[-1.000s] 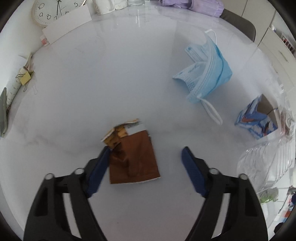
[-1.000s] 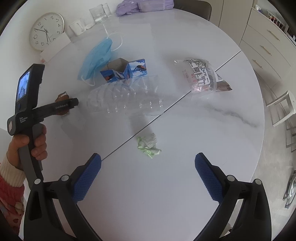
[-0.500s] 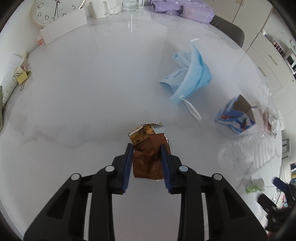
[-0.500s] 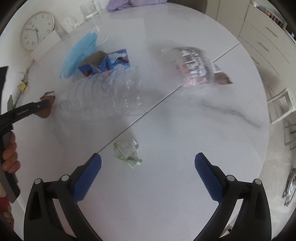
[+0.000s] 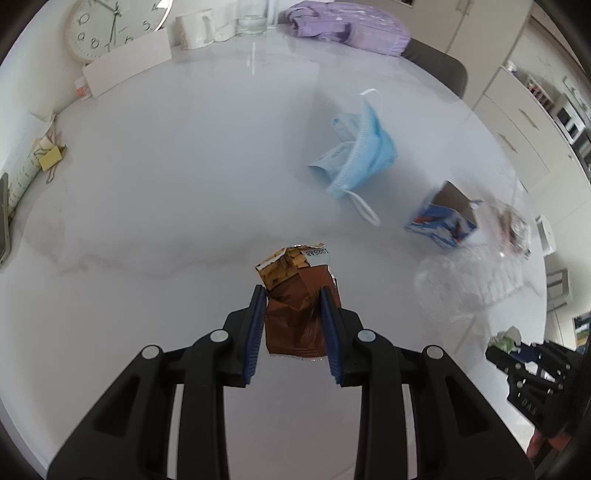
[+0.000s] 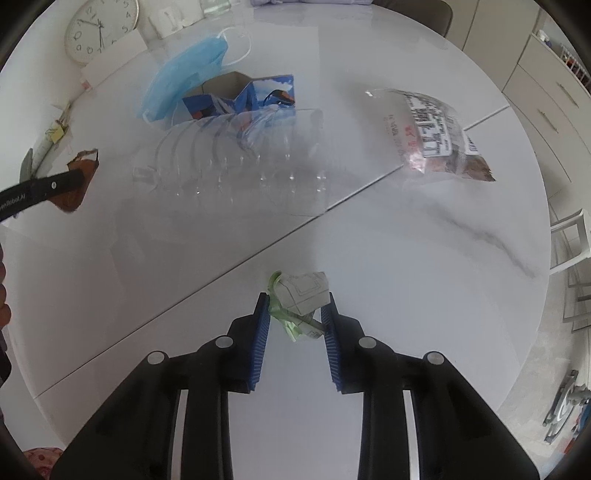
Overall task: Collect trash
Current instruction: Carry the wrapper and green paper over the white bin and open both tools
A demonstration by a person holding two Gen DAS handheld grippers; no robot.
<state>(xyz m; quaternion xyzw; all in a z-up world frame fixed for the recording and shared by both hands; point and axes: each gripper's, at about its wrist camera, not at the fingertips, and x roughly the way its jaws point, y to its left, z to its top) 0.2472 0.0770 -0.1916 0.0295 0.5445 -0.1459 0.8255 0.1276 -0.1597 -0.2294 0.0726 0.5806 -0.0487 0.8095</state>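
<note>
The left gripper (image 5: 293, 306) is clamped on a torn brown snack wrapper (image 5: 295, 314), its blue pads pressing both sides of the crumpled foil above the white marble bench (image 5: 166, 184). The right gripper (image 6: 295, 312) has a crumpled wad of green and white paper (image 6: 301, 301) between its pads, and its jaws are closing on it, both pads touching the wad, near the bench's near edge. Toward the middle of the bench a clear plastic bottle (image 6: 236, 162) lies on its side, with an open blue carton (image 6: 240, 96) just behind it and a blue face mask (image 6: 184, 81) beside that. A clear printed food bag (image 6: 432, 133) lies toward the right edge. At the far edge stand a white clock (image 5: 110, 26), a mug (image 5: 194, 26) and a glass (image 5: 251, 22).
</note>
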